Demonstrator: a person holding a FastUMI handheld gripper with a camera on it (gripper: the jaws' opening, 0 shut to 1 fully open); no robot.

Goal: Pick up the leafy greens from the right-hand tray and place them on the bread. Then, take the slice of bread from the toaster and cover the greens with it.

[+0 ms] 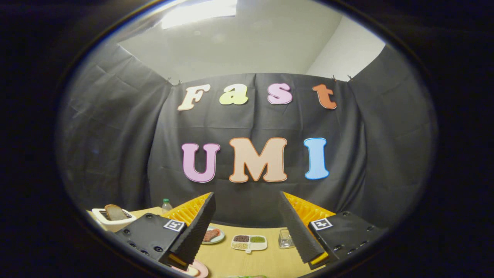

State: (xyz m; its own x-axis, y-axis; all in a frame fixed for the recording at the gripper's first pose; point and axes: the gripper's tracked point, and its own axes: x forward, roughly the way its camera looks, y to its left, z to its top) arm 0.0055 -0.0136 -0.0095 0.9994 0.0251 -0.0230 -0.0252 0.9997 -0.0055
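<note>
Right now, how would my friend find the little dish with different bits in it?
Look on the wooden table, beyond the open gripper. The white divided dish sits between a plate of meat and a clear glass. It alone has separate compartments.

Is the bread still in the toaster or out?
In. The bread slice sticks up from the white toaster's slot. The claw is open, holding nothing.

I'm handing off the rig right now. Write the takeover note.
Hand-held gripper: open, holding nothing, raised above the table.
Bread slice stands in the toaster, beyond the left finger.
A green edge, possibly the leafy greens, lies just below the fingers; too little shows to be sure.
Divided dish and small plate lie ahead.
Done: nothing visible. Left: greens onto bread, then toaster slice on top.
</note>
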